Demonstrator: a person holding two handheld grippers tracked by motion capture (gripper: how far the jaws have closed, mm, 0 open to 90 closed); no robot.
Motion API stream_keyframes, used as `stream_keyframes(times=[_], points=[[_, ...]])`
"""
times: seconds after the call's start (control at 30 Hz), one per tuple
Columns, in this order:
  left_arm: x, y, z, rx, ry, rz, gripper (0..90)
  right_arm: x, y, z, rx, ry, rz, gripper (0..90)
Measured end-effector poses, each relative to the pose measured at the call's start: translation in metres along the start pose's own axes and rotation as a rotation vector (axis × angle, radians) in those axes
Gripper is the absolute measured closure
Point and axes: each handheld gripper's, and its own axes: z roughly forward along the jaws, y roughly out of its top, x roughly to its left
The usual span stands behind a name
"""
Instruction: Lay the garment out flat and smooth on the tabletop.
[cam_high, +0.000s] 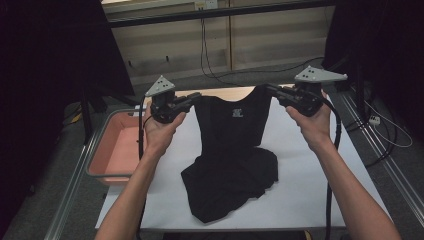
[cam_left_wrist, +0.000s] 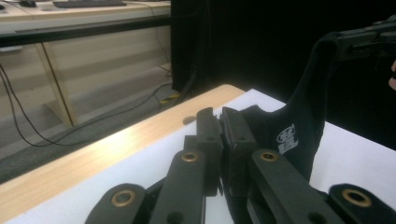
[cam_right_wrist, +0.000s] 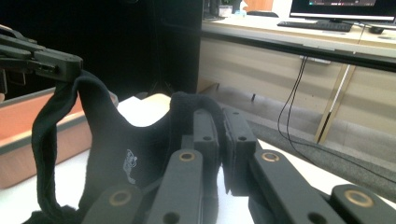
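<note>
- High view: a person holds a tool in each hand above a white tabletop. The left tool and the right tool each pinch one shoulder strap of a black sleeveless top. The garment hangs between them with its white neck label facing the camera, while its lower half lies crumpled on the tabletop. Holding both shoulders apart at equal height likely lets the cloth fall open and straight. A pink tray sits at the tabletop's left edge, well apart from the garment.
- Left gripper view: the left tool has its black jaws pressed narrow, with the edge of the black top clamped between them. The fabric stretches up to the right tool at the upper right corner, which bites the other strap.
- Right gripper view: the right tool is likewise closed tight, cloth of the black top bunched over its jaws. The left tool grips the far strap at upper left, above the pink tray.
</note>
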Motion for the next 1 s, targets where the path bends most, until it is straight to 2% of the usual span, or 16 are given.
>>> stream_keyframes(times=[0.13, 0.33, 0.43, 0.5, 0.63, 0.7, 0.73, 0.77, 0.8, 0.83, 1.0], points=[[0.003, 0.011, -0.002, -0.023, 0.018, 0.002, 86.9, -0.003, 0.014, 0.001, -0.013, 0.000, -0.003, 85.5], [0.005, 0.032, -0.011, -0.065, 0.037, 0.018, 86.9, -0.005, 0.040, -0.003, -0.063, -0.015, -0.017, 85.6], [0.006, 0.038, -0.016, -0.083, 0.042, 0.022, 86.9, -0.005, 0.050, -0.004, -0.090, -0.015, -0.019, 85.6], [0.009, 0.038, -0.016, -0.084, 0.055, 0.020, 86.9, -0.005, 0.051, -0.002, -0.085, -0.017, -0.021, 85.6], [0.020, 0.033, -0.007, -0.059, 0.095, 0.017, 86.8, -0.010, 0.044, 0.014, -0.062, -0.017, 0.002, 85.6], [0.028, 0.029, 0.003, -0.027, 0.122, 0.014, 86.8, -0.014, 0.039, 0.026, -0.042, -0.016, 0.014, 85.5], [0.028, 0.029, 0.003, -0.027, 0.122, 0.014, 86.8, -0.014, 0.039, 0.026, -0.042, -0.016, 0.014, 85.5], [0.034, 0.025, 0.010, -0.007, 0.139, 0.006, 86.8, -0.017, 0.035, 0.036, -0.024, -0.013, 0.020, 85.5], [0.034, 0.025, 0.010, -0.007, 0.139, 0.006, 86.8, -0.018, 0.033, 0.041, -0.017, -0.015, 0.026, 85.4], [0.041, 0.021, 0.018, 0.007, 0.143, -0.023, 86.8, -0.020, 0.030, 0.046, -0.006, -0.016, 0.029, 85.5], [0.051, 0.012, 0.030, 0.042, 0.164, -0.052, 86.7, -0.028, 0.017, 0.072, 0.046, -0.032, 0.060, 85.4]])
